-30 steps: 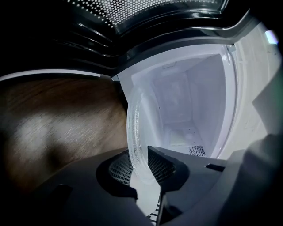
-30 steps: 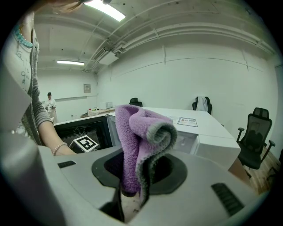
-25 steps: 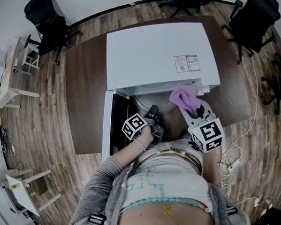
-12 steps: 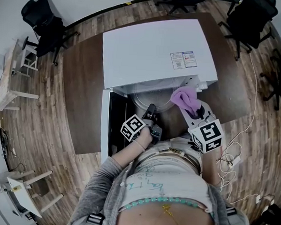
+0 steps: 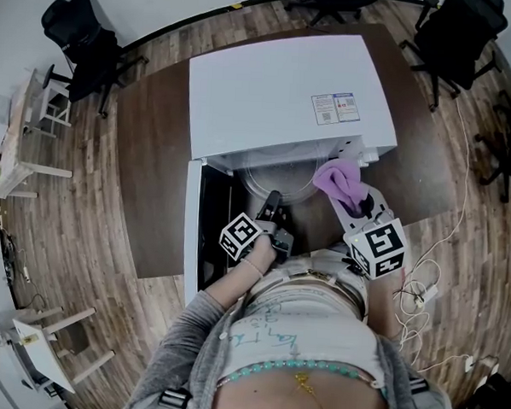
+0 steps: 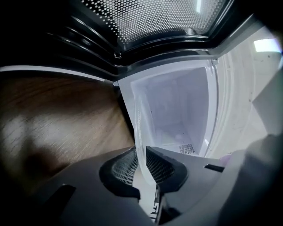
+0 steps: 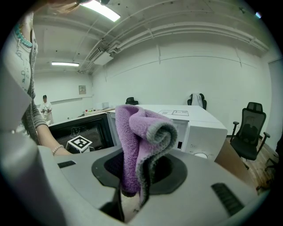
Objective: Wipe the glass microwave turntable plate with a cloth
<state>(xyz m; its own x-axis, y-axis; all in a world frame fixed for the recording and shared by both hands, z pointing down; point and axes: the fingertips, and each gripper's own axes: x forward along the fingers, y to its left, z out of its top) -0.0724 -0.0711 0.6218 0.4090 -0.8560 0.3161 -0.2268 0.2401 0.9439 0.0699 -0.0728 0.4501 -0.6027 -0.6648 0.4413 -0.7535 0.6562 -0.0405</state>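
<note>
While the left tongs [image 6: 141, 155], just now closing, pinch the glass plate [image 6: 177, 106] by its rim, the right tongs [image 7: 135, 178] clamp the purple cloth [image 7: 137, 132]. The step looks like steadying the plate. Next, the cloth must meet the glass.

Open-plan office or lab workroom, not a home kitchen. Beyond the right gripper [image 7: 138, 172] jaws: bare white walls, exposed pipes [image 7: 185, 31] under the ceiling, strip lights [image 7: 102, 10]. Right of the jaws, a black swivel chair [image 7: 249, 132]. Far to their left, a person [image 7: 45, 108] standing at the back of the room. Wood-plank floor [image 5: 76, 207], loose cables [image 5: 424, 289]. White microwave [image 5: 279, 89] on a brown table [image 5: 151, 151], straight ahead of the jaws.
</note>
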